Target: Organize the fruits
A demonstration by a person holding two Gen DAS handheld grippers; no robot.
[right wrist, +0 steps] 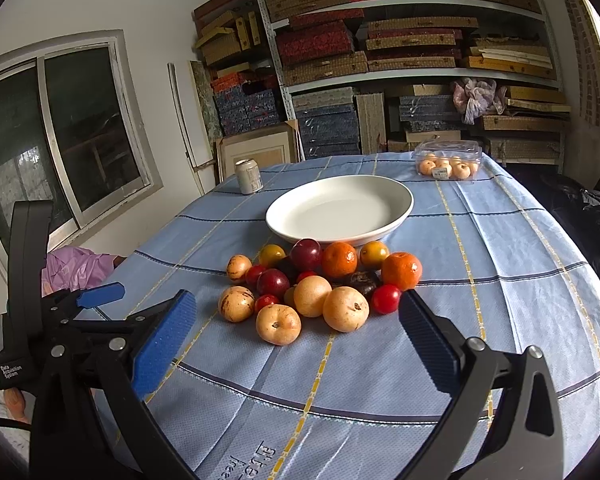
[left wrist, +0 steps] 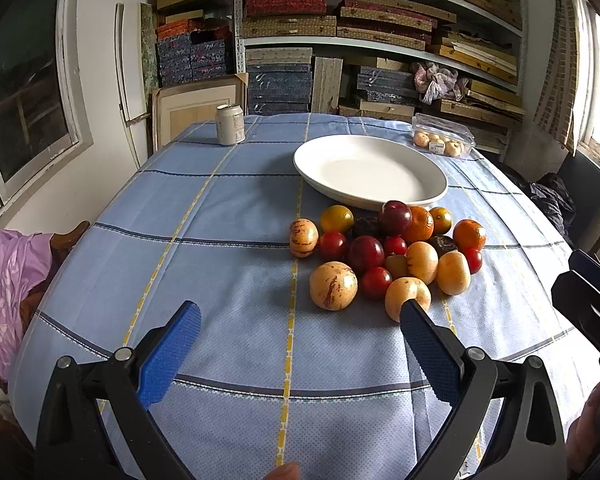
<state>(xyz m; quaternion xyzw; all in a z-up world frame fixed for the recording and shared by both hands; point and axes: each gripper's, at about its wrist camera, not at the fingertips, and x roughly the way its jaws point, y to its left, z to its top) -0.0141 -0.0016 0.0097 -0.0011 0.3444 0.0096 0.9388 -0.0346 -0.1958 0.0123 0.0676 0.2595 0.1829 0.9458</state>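
Nothing's sorted yet: your left gripper and right gripper both hover with fingers spread wide and empty, the fruit pile sits heaped on the desk just before the bare white plate.

Both wrist cams near table, angled down, sharing fruit pile, plate.

A can stands at upper left of the blue tablecloth; a clear punnet sits upper right; shelves of boxes behind; window at left.
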